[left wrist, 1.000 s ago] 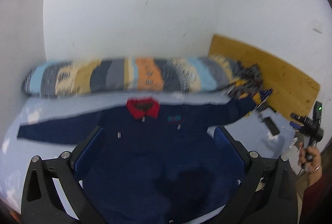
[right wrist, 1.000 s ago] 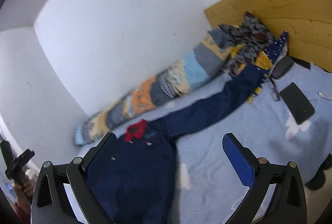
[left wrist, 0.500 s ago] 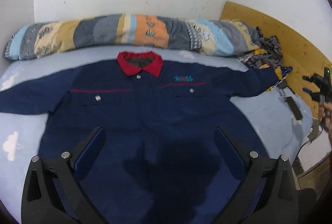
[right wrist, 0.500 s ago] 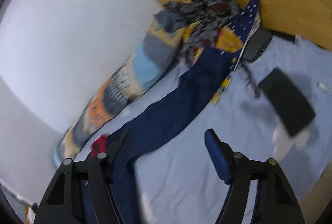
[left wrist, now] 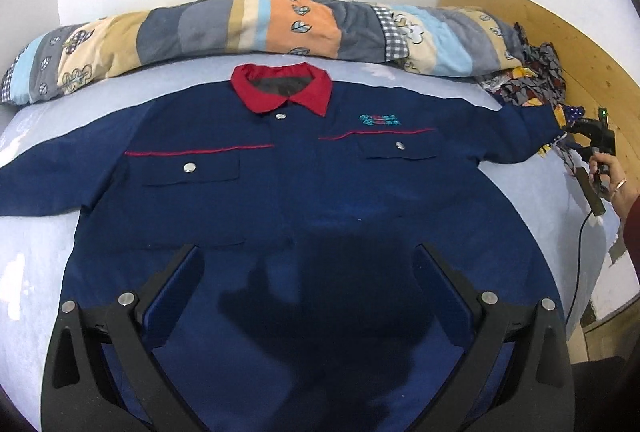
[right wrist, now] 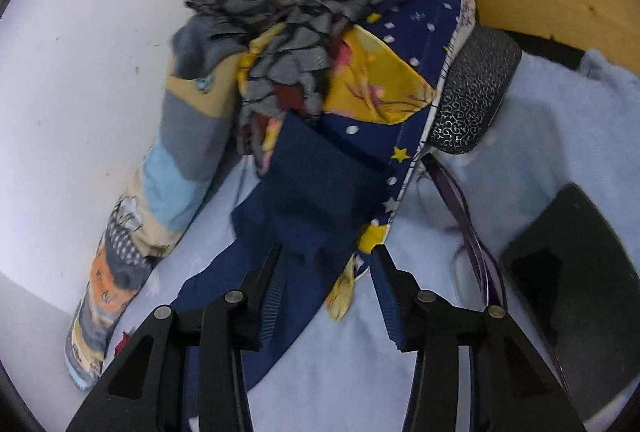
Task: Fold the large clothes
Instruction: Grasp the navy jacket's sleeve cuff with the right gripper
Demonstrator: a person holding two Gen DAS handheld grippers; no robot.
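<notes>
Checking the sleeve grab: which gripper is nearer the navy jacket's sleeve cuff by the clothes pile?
Right. The right gripper has its jaws, just closing, astride the sleeve cuff. The left gripper hangs open over the jacket's lower front, far from that cuff.

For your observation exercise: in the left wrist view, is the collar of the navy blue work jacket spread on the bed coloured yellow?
No. The navy blue work jacket has a red collar, lying just below the striped patchwork bolster.
</notes>
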